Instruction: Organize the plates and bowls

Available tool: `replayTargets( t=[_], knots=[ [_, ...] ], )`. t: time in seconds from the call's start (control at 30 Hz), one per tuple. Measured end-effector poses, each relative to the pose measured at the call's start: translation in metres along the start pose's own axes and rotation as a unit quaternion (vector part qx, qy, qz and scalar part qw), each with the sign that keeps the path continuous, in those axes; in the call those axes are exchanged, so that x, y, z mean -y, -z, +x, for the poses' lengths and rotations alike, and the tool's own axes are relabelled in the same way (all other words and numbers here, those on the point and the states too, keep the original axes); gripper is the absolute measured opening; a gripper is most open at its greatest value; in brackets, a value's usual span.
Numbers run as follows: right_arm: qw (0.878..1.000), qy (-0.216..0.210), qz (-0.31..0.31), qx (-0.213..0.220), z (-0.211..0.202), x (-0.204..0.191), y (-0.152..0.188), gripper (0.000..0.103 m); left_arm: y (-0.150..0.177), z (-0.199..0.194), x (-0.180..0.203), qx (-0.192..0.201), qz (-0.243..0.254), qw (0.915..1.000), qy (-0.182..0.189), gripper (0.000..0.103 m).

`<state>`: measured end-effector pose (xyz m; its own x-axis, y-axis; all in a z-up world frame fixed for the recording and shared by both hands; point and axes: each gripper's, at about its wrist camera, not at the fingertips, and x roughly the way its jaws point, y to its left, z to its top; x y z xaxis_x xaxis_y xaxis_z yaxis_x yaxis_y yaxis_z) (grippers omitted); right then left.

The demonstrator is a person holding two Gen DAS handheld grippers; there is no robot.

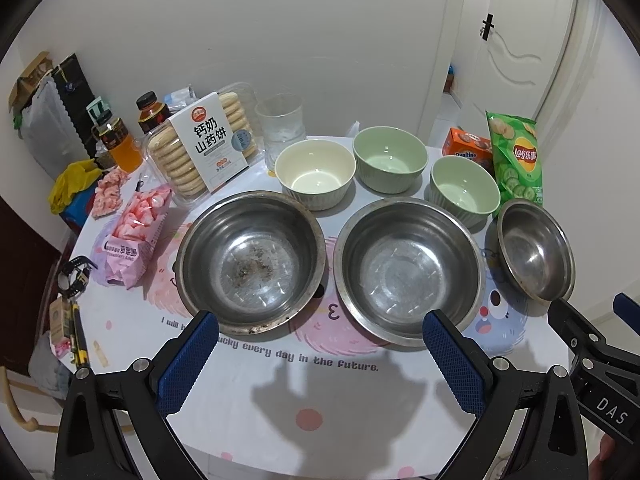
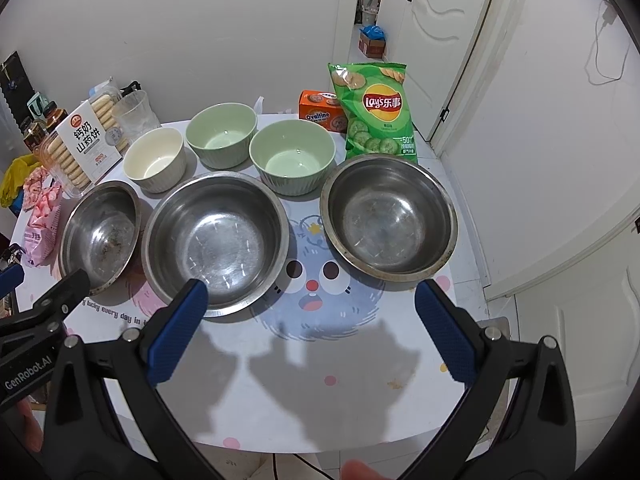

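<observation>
Blue-padded fingers (image 1: pixel 188 360) of the left gripper (image 1: pixel 320 356) fill the foreground of the left wrist view, spread wide with nothing between them, hovering above the near edge of the table (image 1: pixel 340 408). The right gripper (image 2: pixel 312 332) is likewise wide open and empty, above the same cartoon-printed tablecloth (image 2: pixel 312 280).

Three stainless steel bowls sit in a front row. The left steel bowl (image 1: pixel 250 260) has dark crumbs in its bottom; the middle steel bowl (image 1: pixel 408 268) stands just beside it, apart by a narrow gap; the right steel bowl (image 2: pixel 388 216) sits apart from the middle one, directly in front of the Lay's chips bag (image 2: pixel 374 112).

Behind them runs a row of three ribbed ceramic bowls: a cream bowl (image 1: pixel 316 172) at the left, a green bowl (image 1: pixel 390 158) set furthest back, and a second green bowl (image 1: pixel 464 190) to the right. All six bowls stand upright, unstacked and empty of food.

An orange Ovaltine box (image 2: pixel 320 110) stands behind and left of the chips. A clear glass (image 1: pixel 282 124), a tray of biscuits (image 1: pixel 204 146), two drink bottles (image 1: pixel 120 140) and a pink snack bag (image 1: pixel 134 236) crowd the left side of the table.
</observation>
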<state>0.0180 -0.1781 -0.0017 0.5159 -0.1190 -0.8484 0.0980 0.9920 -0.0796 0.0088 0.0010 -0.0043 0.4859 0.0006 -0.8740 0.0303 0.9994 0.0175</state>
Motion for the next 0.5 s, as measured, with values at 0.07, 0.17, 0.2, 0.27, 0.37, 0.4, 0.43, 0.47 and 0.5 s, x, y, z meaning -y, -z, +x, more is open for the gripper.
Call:
replayTargets(
  t=[0.07, 0.17, 0.2, 0.27, 0.37, 0.4, 0.43, 0.47, 0.5],
  knots=[
    [1.000, -0.001, 0.000, -0.001, 0.0002, 0.0001, -0.0002, 0.103, -0.0004, 0.0014, 0.0013, -0.001, 0.000, 1.0000, 0.000, 0.103],
    [1.000, 0.000, -0.001, 0.000, 0.0007, -0.0005, 0.0000, 0.103, -0.0009, 0.0024, 0.0019, -0.001, 0.000, 1.0000, 0.000, 0.103],
    [1.000, 0.000, 0.000, -0.001, 0.0009, -0.0005, 0.0000, 0.103, -0.0014, 0.0033, 0.0026, -0.001, 0.001, 1.0000, 0.000, 0.103],
    [1.000, -0.001, 0.001, -0.002, 0.0008, -0.0004, -0.0004, 0.103, -0.0010, 0.0023, 0.0018, -0.001, 0.000, 1.0000, 0.000, 0.103],
    [1.000, 0.000, 0.000, -0.002, 0.0009, -0.0007, -0.0005, 0.103, -0.0017, 0.0032, 0.0026, -0.001, 0.000, 1.0000, -0.001, 0.103],
    [1.000, 0.000, 0.001, -0.002, 0.0014, -0.0009, -0.0004, 0.103, -0.0011, 0.0023, 0.0018, -0.001, 0.000, 1.0000, 0.000, 0.103],
    [1.000, -0.001, 0.000, -0.002, 0.0010, -0.0008, -0.0005, 0.103, -0.0012, 0.0024, 0.0019, -0.001, 0.000, 1.0000, 0.000, 0.103],
    [1.000, 0.000, 0.000, -0.002, 0.0017, -0.0007, -0.0003, 0.103, -0.0012, 0.0023, 0.0018, -0.001, 0.000, 1.0000, 0.000, 0.103],
    [1.000, 0.000, 0.001, -0.002, 0.0022, -0.0008, -0.0002, 0.103, -0.0013, 0.0023, 0.0018, -0.001, 0.000, 1.0000, 0.000, 0.103]
  ],
)
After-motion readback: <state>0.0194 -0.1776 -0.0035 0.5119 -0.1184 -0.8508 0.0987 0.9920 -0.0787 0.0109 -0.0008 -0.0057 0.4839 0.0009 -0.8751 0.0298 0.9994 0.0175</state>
